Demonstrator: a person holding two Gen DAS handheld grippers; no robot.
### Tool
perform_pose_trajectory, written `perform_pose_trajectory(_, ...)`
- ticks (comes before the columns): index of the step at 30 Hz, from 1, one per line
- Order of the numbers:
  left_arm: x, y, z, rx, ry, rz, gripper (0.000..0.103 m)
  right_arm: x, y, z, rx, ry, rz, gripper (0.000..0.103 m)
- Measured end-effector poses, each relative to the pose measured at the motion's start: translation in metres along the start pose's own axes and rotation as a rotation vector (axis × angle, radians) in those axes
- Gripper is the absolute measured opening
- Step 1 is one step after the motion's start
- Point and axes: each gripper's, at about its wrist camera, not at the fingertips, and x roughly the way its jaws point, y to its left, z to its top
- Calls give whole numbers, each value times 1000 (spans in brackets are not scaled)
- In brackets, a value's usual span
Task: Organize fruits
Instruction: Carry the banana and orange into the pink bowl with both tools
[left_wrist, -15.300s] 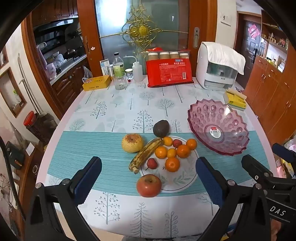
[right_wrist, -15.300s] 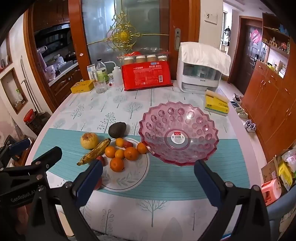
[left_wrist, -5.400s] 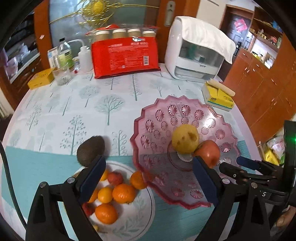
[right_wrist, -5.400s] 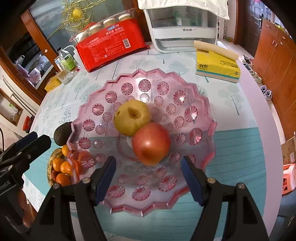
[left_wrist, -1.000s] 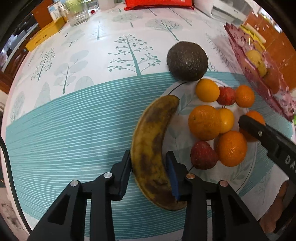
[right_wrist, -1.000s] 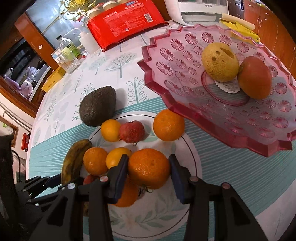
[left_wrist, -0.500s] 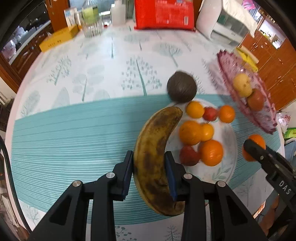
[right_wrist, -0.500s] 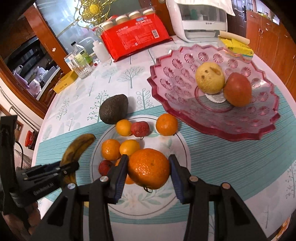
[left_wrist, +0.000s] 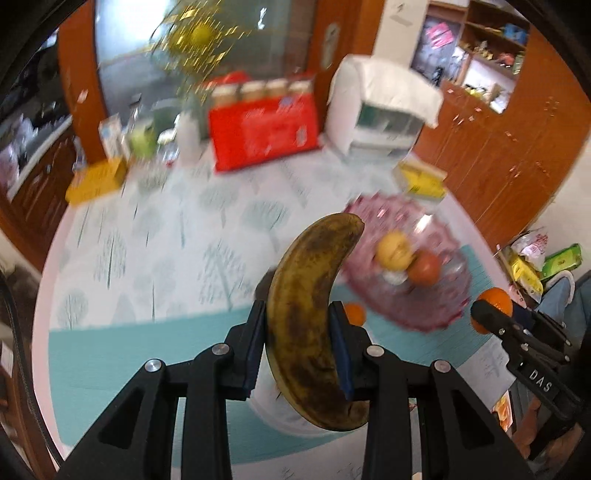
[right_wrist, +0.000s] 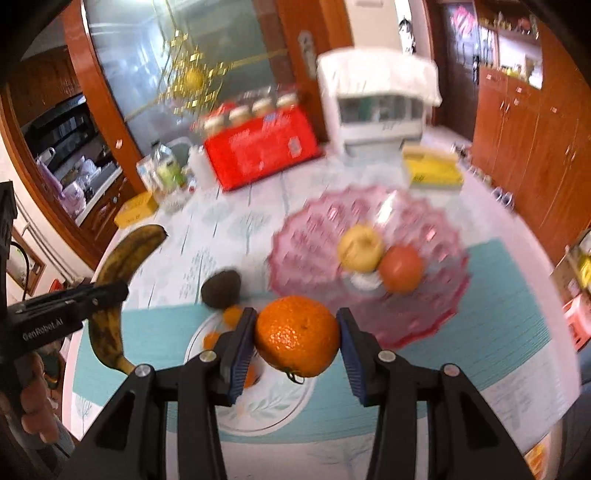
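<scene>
The banana and orange, pinched in the left gripper and right gripper jaws, are now lifted off the table, ready for the pink bowl.

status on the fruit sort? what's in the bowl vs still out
Done: a yellow apple and a red apple sit in the pink bowl.
In hand: the left gripper is shut on the banana; the right gripper is shut on an orange. Both are off the table.
Left: the avocado on the tablecloth and a few small oranges on the white plate, partly hidden.
</scene>
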Motion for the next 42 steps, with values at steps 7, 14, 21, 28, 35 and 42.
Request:
perform_pose_trajectory(7,3,-53,44,63,-22,-24,32,-30,-40,64,-95,-82,-93,45)
perform_pose_trajectory(14,54,-101,65,65,10,-3,32,-2,-86,107,-127,-79,-135,45)
perform_pose_trajectory(21,124,-121,65,29,87,52,32,71,-125,104,-77,57,-83,45)
perform_pose_trajectory(28,176,-127,50,0,162,126,32,135,-140,86,-71,180,-34,45)
perform_pose_trajectory(35,211,-131,35,-4,221,168,32,175,-140,73,-78,244,-7,45)
perform_pose_trajectory(42,222,-129,33,-6,230,193,32,192,-137,70,-98,239,-18,46)
